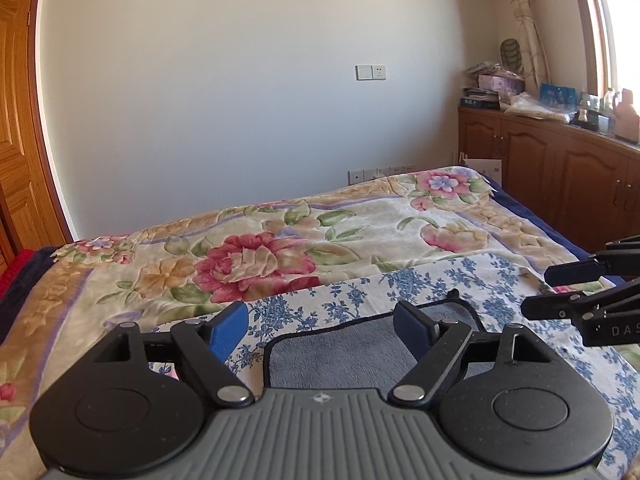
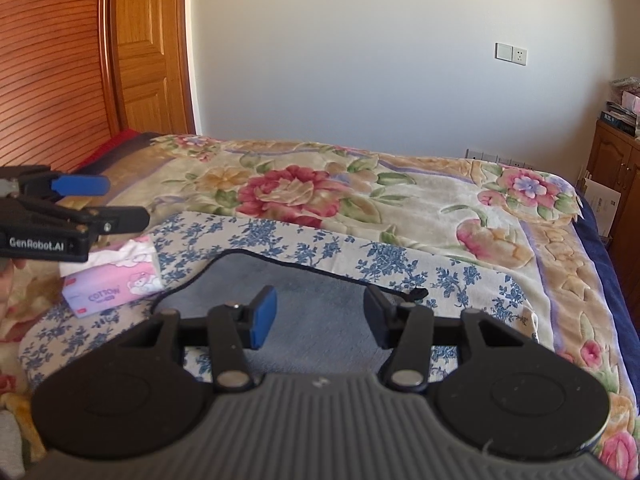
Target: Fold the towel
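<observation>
- Soft grey towel [image 2: 320, 312], fluffy like fleece, with a thin dark trim around the edge.
- Lies flat on a blue-flower sheet [image 2: 400, 264], which sits on a big blanket [image 2: 440, 208] with pink and red flowers, all on the bed.
- Looks light and floppy; likely bends and droops when lifted, and won't break.
- Probably not slippery, since the fuzzy cloth should catch well on the pads.
- Best to pinch at the corners or along the dark trim, one corner for each side, so the cloth hangs even.
- Has a small dark loop at the far right corner [image 2: 418, 292]; handy to spot that corner.
- Far edge seems a bit curved, not straight, so may need a smooth-out first.
- Left gripper [image 1: 320, 330]: jaws spread wide, holding nothing, up above the near part of the towel.
- Right gripper [image 2: 320, 314]: jaws spread wide too, holding nothing, up above the towel.
- Not yet folded; looks like the very start of the job.
- Pink tissue pack [image 2: 112, 284] sits just beside the towel's left side; could get bumped.
</observation>
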Available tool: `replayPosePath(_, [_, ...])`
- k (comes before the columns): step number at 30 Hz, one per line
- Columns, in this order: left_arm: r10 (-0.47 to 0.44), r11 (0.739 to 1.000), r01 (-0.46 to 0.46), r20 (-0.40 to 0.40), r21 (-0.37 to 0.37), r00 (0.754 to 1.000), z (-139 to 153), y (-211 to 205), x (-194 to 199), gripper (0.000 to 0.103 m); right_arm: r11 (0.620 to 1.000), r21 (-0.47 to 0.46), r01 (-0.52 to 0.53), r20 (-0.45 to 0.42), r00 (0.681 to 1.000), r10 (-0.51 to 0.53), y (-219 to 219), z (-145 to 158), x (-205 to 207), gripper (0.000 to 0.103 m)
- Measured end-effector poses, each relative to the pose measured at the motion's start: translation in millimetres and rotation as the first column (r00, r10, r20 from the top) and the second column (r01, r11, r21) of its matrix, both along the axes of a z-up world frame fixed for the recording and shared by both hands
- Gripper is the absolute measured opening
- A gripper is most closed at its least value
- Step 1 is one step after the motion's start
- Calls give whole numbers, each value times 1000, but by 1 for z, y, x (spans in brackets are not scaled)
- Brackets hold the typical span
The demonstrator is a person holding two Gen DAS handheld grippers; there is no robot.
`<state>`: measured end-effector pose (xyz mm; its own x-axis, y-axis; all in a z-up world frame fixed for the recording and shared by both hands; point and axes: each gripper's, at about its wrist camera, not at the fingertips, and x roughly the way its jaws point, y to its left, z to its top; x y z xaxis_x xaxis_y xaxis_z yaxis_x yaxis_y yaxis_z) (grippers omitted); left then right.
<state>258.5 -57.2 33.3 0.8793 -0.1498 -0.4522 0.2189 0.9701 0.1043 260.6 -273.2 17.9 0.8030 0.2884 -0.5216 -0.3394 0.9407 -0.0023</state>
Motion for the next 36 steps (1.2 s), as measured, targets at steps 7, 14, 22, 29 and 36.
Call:
replayPosePath(7, [-4, 1000, 4, -10, 14, 1000, 3, 3, -29, 85, 1000, -1, -3, 2, 1000, 3, 2, 4, -20, 49])
replayPosePath(14, [-2, 1000, 2, -9, 24, 1000, 6, 6, -54, 87, 1000, 1, 1, 5, 1000, -1, 1, 9, -38, 50])
replayPosePath(22, [2, 1000, -2, -6, 22, 1000, 14, 13, -82, 90, 1000, 8, 17, 4, 1000, -18, -1, 14, -59, 51])
replayPosePath(29, [13, 999, -13, 1, 32, 1000, 19, 19, -102, 94, 999, 12, 32, 13, 999, -32, -4, 20, -79, 54])
replayPosePath(36, [25, 999, -26, 11, 19, 1000, 22, 25, -122, 100, 999, 6, 49, 24, 998, -50, -6, 24, -101, 67])
